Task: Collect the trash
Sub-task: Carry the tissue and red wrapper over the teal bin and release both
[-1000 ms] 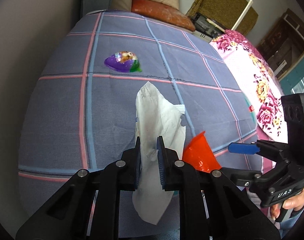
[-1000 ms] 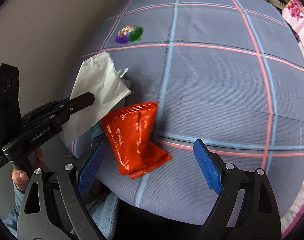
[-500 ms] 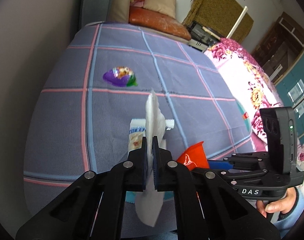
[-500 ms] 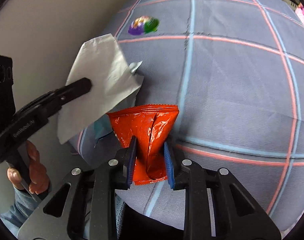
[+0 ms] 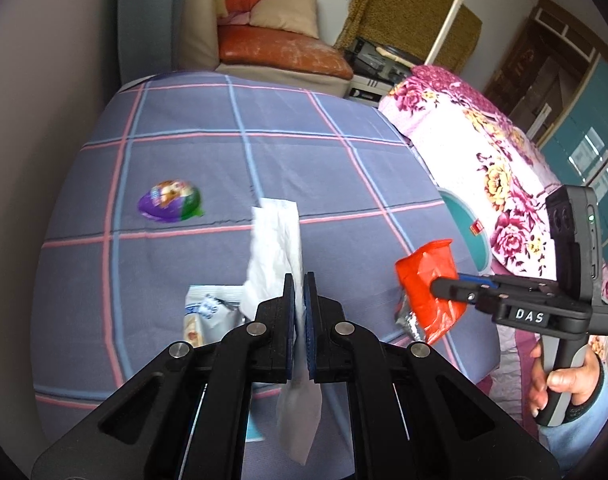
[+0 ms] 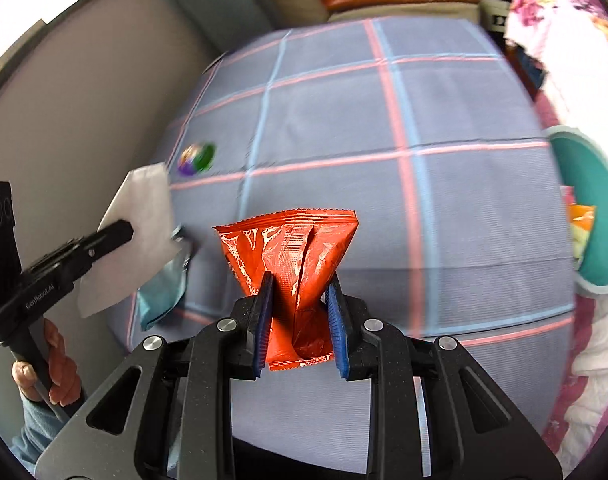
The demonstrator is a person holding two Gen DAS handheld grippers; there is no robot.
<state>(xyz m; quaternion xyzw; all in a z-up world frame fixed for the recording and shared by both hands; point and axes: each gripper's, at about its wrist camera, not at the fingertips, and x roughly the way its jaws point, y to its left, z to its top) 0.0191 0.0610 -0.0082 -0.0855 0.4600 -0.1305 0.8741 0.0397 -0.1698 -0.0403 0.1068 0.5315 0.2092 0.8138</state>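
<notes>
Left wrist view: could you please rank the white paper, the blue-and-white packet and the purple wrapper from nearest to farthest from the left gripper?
1. White paper, pinched in the left gripper.
2. Blue-and-white packet, just left, on the bedsheet.
3. Purple wrapper, farther up-left.

i'm looking down on a bed point(image 5: 263, 152) covered in a blue-grey sheet crossed by pink and pale blue lines. lying on it toward the wall side is a small purple and green wrapper point(image 5: 171, 201), flat and on its own, well apart from anything else. nearer my edge of the bed there's a white and blue packet point(image 5: 207, 312), partly hidden behind what i'm holding up, so i can't make out its full shape. from the right wrist view the same purple and green wrapper point(image 6: 196, 159) shows blurred, and a teal-edged piece point(image 6: 161, 294) rests at the near left corner of the sheet.
</notes>
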